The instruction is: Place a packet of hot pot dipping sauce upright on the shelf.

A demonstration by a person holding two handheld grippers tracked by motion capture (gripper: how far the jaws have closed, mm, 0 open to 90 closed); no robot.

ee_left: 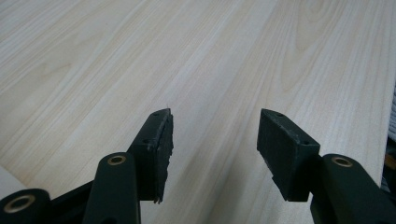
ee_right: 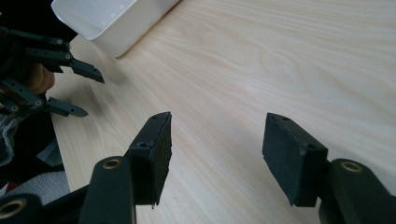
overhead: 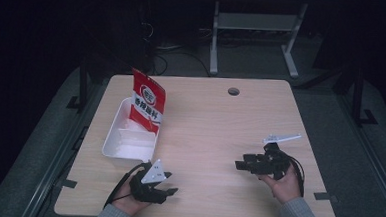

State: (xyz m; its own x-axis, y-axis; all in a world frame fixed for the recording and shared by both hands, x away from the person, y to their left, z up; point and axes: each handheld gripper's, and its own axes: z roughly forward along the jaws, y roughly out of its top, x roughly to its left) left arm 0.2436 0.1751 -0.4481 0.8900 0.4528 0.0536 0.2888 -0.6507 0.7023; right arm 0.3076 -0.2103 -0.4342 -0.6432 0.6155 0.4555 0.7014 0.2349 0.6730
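A red and white snack bag point(overhead: 147, 103) stands upright in the far end of a white plastic bin point(overhead: 129, 146) on the left of the wooden table point(overhead: 215, 124). My left gripper point(overhead: 172, 183) rests near the front edge, just in front of the bin, with its jaws open and pointing right; nothing lies between them point(ee_left: 215, 135). My right gripper point(overhead: 239, 164) is held at the right side of the table, aimed left, with its jaws wide open over bare wood point(ee_right: 217, 140). In the right gripper view the left gripper point(ee_right: 79, 91) and the bin's corner point(ee_right: 112, 23) appear farther off.
A round cable hole point(overhead: 233, 91) sits near the table's far edge. Behind the table stands a white desk frame point(overhead: 255, 26) on a dark floor with cables. Bare wood stretches between the two grippers.
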